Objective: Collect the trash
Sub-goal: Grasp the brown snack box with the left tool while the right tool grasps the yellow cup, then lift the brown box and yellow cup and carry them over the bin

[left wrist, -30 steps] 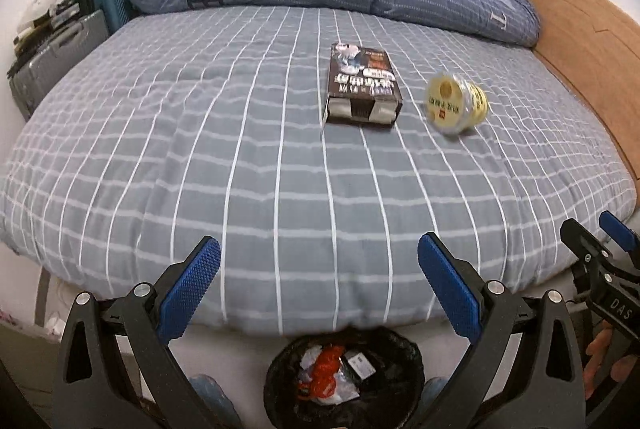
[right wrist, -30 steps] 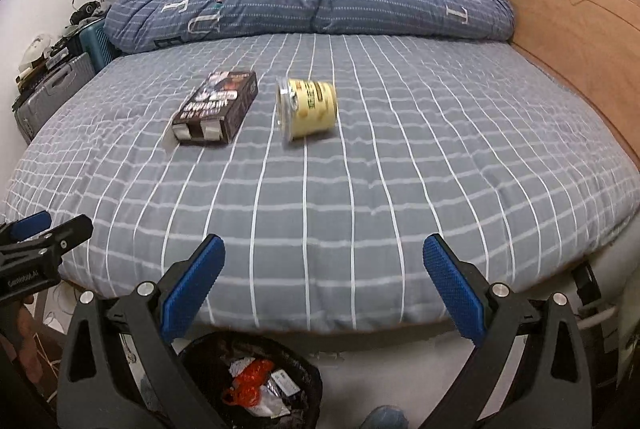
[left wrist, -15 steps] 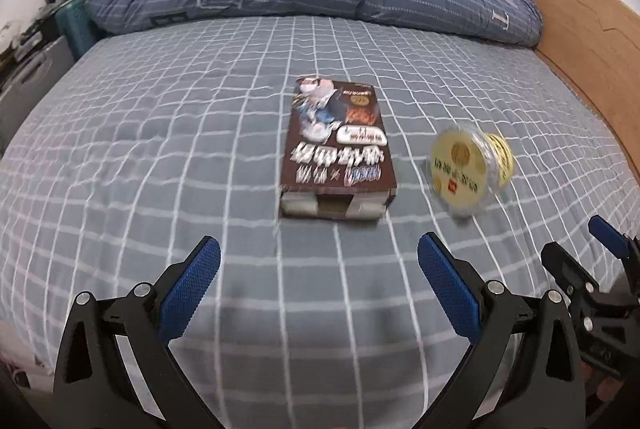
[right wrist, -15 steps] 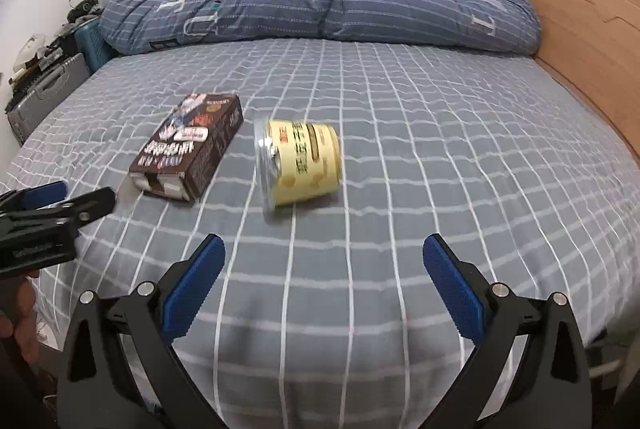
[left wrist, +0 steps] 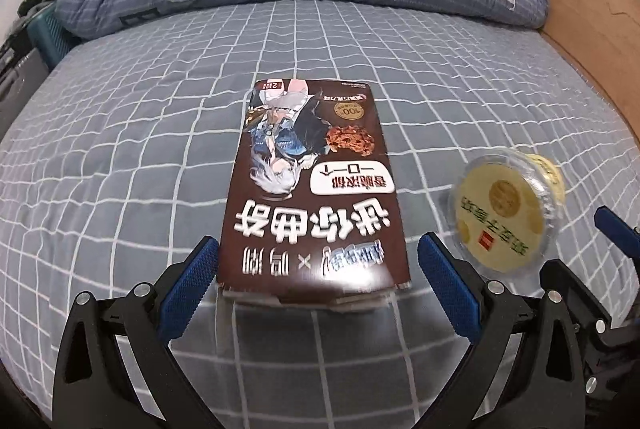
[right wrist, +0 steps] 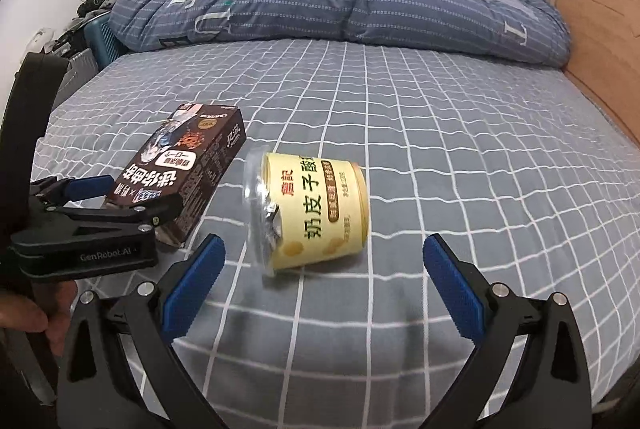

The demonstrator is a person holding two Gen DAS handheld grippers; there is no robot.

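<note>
Bed [left wrist: 120, 157]: we see soft grey checked sheet | flat brown cardboard snack box [left wrist: 312, 197]: long axis runs straight ahead of our left claw [left wrist: 316, 269], spread apart astride its near end | lying yellow paper yogurt cup [right wrist: 316, 213], clear lid: just ahead of our right claw [right wrist: 324, 273], also apart.

Both grippers' fingers [left wrist: 188, 289] spread wide.
</note>
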